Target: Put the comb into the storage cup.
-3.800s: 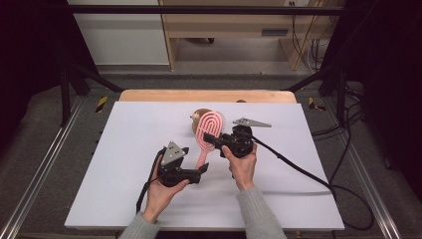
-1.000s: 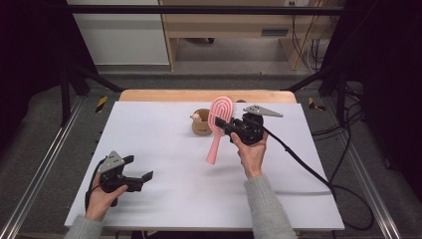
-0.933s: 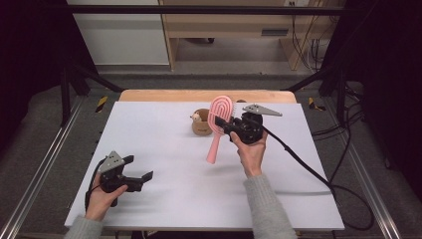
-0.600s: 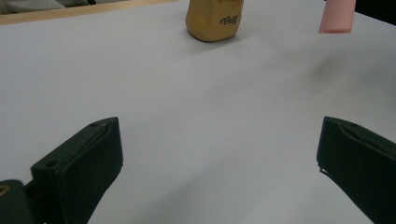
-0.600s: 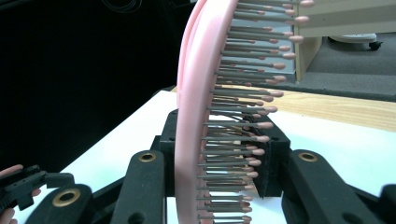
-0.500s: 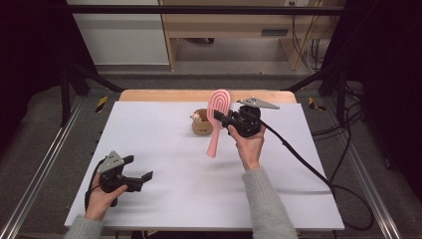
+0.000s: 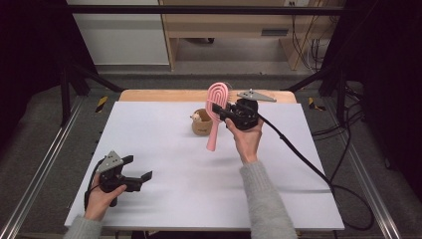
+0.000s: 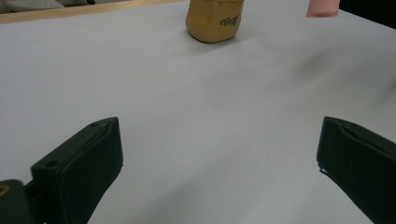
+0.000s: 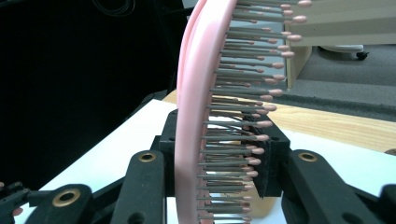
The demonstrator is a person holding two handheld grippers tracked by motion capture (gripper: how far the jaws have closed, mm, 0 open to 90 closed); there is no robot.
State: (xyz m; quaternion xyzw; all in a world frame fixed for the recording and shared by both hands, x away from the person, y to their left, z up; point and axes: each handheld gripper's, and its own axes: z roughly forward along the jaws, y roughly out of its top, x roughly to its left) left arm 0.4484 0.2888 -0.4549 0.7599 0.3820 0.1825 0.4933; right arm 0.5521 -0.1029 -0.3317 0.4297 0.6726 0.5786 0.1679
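Right gripper point(image 7: 225, 110): jaws clamped on the head of the pink hairbrush point(image 7: 216, 112), gripped across its bristles.
Hairbrush: lifted clear of the white table point(image 7: 164, 149), handle hanging down, just beside the small tan cup point(image 7: 200, 124).
Left gripper point(image 7: 139, 178): jaws spread wide with nothing between them, low over the near left part of the table, well apart from the brush.
Cup: upright toward the table's far edge.
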